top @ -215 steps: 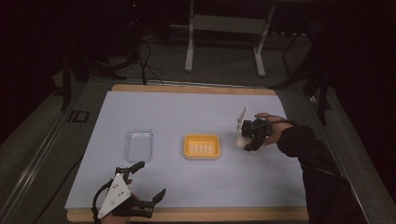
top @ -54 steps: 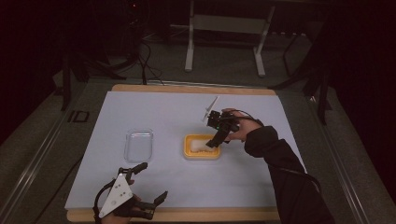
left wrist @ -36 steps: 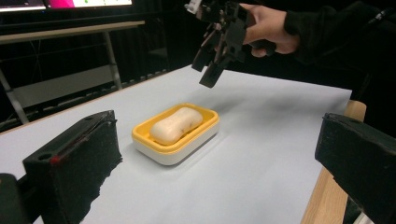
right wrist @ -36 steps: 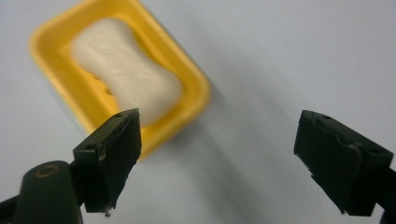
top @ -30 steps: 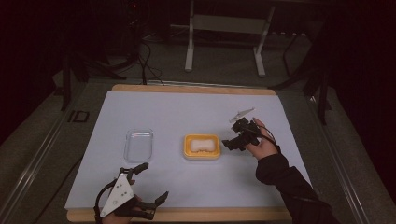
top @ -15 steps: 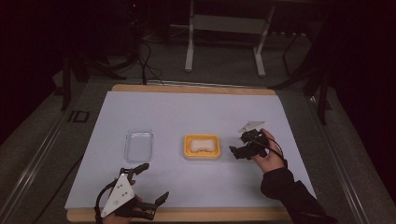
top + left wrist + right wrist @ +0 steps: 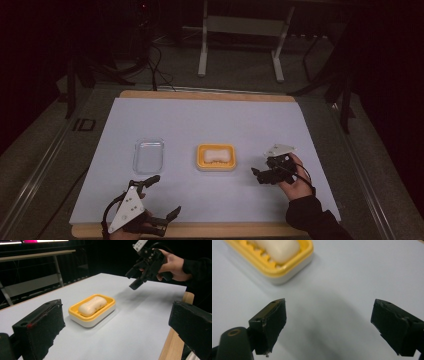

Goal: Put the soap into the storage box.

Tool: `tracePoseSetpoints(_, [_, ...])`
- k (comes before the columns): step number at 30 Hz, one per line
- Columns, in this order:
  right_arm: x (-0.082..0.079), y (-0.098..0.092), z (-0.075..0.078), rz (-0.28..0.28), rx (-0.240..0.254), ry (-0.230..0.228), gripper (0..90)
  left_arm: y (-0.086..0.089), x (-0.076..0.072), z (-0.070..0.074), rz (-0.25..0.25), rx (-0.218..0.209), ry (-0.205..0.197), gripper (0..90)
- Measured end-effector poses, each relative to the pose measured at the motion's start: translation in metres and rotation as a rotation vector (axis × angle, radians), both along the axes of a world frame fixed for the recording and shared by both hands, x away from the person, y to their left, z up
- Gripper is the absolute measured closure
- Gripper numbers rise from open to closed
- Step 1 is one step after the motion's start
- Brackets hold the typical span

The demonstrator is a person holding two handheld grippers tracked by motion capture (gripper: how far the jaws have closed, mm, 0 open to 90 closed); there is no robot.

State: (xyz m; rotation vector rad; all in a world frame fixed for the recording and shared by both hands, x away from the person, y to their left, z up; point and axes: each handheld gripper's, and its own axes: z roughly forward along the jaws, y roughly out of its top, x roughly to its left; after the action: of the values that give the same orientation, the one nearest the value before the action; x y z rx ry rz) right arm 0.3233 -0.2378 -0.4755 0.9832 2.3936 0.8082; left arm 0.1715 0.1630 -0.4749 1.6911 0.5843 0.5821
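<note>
A white soap bar (image 7: pixel 216 156) lies in a yellow soap dish (image 7: pixel 200 159) at the middle of the white table. My right gripper (image 7: pixel 259 175) hovers just right of the dish, open and empty, with its jaws pointing left toward it. In the right gripper view the right gripper (image 7: pixel 332 323) stands wide over bare table, with the dish (image 7: pixel 287 270) and soap (image 7: pixel 279 247) at the upper left. My left gripper (image 7: pixel 165 195) rests open at the front left edge. In the left gripper view the left gripper (image 7: pixel 116 325) frames the soap (image 7: pixel 92 305), the dish (image 7: pixel 75 313) and the right gripper (image 7: pixel 132 281).
A clear plastic tray (image 7: pixel 149 155) lies left of the dish. The table's wooden edge (image 7: pixel 225 231) runs along the front. Behind the table stand a metal frame (image 7: pixel 240 45) and some cables on a dark floor.
The right gripper carried the soap over the dish, left it there, then drew back right and toward the front, open. The left gripper has stayed put.
</note>
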Motion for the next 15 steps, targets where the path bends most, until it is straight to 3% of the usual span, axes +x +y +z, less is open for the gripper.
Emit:
tracePoseSetpoints(4, [-0.004, -0.002, -0.002, 0.014, -0.028, -0.003, 12.6, -0.001, 0.000, 0.000, -0.004, -0.002, 0.000, 0.1])
tracePoseSetpoints(7, [-0.008, -0.010, 0.002, -0.005, 0.007, -0.013, 12.9, 0.000, 0.000, 0.000, -0.005, -0.001, 0.002, 0.1])
tracePoseSetpoints(15, [-0.014, -0.019, -0.005, -0.024, 0.002, 0.004, 12.9, -0.001, -0.001, 0.000, -0.010, 0.000, 0.002, 0.1])
